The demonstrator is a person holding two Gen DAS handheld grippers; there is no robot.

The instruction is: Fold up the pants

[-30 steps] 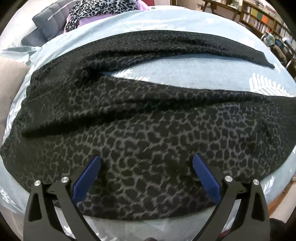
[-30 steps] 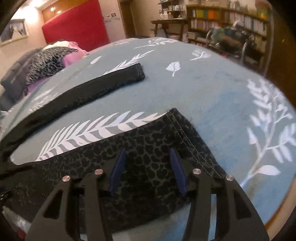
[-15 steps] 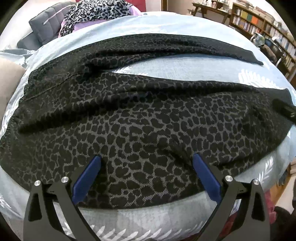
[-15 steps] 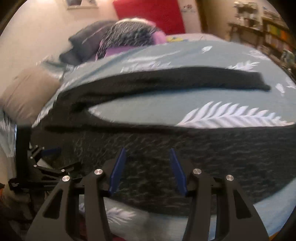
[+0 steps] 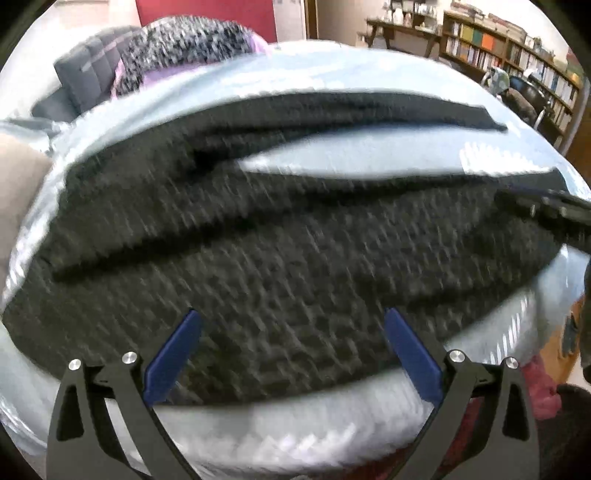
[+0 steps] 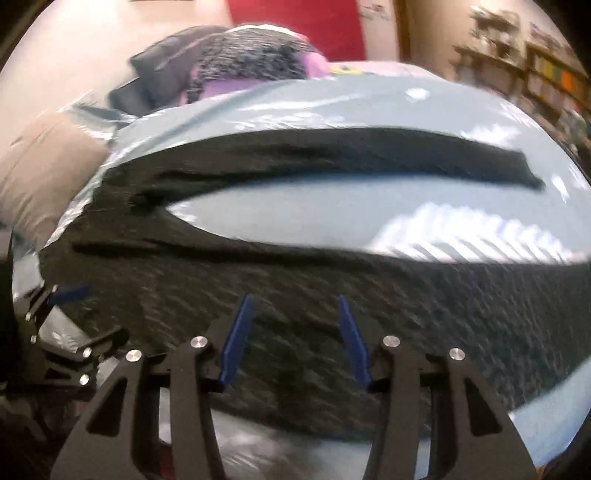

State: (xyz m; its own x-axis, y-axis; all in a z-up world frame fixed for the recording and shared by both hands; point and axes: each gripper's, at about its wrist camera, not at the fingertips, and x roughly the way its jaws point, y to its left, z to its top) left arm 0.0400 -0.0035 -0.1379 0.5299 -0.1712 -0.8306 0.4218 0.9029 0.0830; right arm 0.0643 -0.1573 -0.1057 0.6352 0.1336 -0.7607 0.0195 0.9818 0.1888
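Bookshelves [image 5: 517, 48] are lining the far right of the room, a red panel [image 6: 295, 26] is standing at the far wall, and a pile of grey cushions and purple and speckled clothes [image 5: 184, 55] is sitting at the far left end of a bed covered by a pale blue sheet [image 5: 369, 158] with white leaf prints. Both views are blurring, so fine detail is hard to read. Across the sheet the pants [image 5: 295, 258] are lying spread out, dark with a leopard-like spotted pattern, their waist end at the left and their two legs running to the right. The legs are splitting apart into a narrow V, with a wedge of blue sheet showing between them; the far leg [image 6: 369, 155] is looking thinner and darker, while the near leg [image 6: 406, 314] is lying broad and flat, close to the near edge of the bed. The left hand-held gripper [image 5: 291, 350] is hanging above the near leg's lower edge toward the waist end, its blue pads standing wide apart with nothing between them. The right hand-held gripper [image 6: 295, 339] is pointing down over the same near leg, a little further right, its pads partly apart and not pressing on the cloth. In the right wrist view the left hand-held gripper is showing at the near left, beside the waist end.
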